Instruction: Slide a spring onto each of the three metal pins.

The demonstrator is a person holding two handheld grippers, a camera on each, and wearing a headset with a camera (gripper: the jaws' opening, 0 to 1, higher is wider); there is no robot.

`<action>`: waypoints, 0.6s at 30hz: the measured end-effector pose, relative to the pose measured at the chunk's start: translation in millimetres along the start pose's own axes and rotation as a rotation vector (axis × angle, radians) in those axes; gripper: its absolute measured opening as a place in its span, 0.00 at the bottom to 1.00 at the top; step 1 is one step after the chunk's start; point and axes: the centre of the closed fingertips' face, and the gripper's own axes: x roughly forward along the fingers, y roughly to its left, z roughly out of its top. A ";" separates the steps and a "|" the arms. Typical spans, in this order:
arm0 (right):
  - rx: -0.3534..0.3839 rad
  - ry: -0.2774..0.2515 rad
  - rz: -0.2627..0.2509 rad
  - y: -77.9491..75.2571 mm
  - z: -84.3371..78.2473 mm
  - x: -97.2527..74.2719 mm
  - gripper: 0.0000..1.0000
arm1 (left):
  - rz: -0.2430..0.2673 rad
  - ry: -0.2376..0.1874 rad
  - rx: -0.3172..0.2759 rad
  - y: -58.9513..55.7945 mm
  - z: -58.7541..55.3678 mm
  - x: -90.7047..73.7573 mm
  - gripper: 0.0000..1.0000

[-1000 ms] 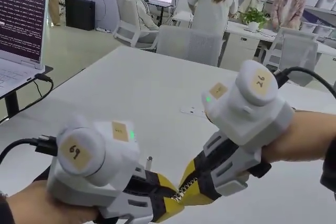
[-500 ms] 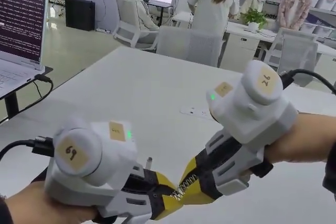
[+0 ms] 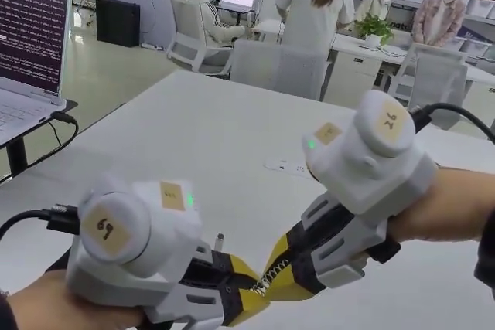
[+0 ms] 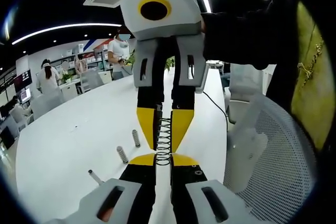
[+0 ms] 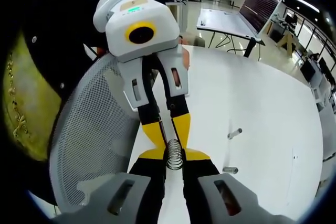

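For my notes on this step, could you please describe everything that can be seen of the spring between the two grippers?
The spring is a slim, silvery wire coil with evenly spaced open turns, apparently steel. It is held in the air, clear of the white table, running straight between the yellow jaw tips of the left gripper and the right gripper, which face each other tip to tip. Both pairs of jaws pinch it.

Spring (image 4: 164, 148) is a thin silvery open coil up in the air. One end is pinched by the left gripper (image 4: 163, 161), the other by the right gripper (image 4: 164, 141). Pins (image 4: 136, 138) are on the table (image 4: 73, 124), just left of it: two stubby upright ones that look ribbed, plus a skinnier bare one (image 4: 95, 177), nearest and leaning.
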 end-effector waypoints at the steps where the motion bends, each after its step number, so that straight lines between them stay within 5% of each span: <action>1: 0.002 0.003 0.003 0.4 -0.2 0.2 0.08 | -0.001 0.001 -0.002 -0.2 -0.3 0.0 0.02; 18: -0.001 0.052 0.003 -1.5 -7.5 1.7 0.08 | 0.011 0.029 0.019 3.1 -7.1 -0.9 0.08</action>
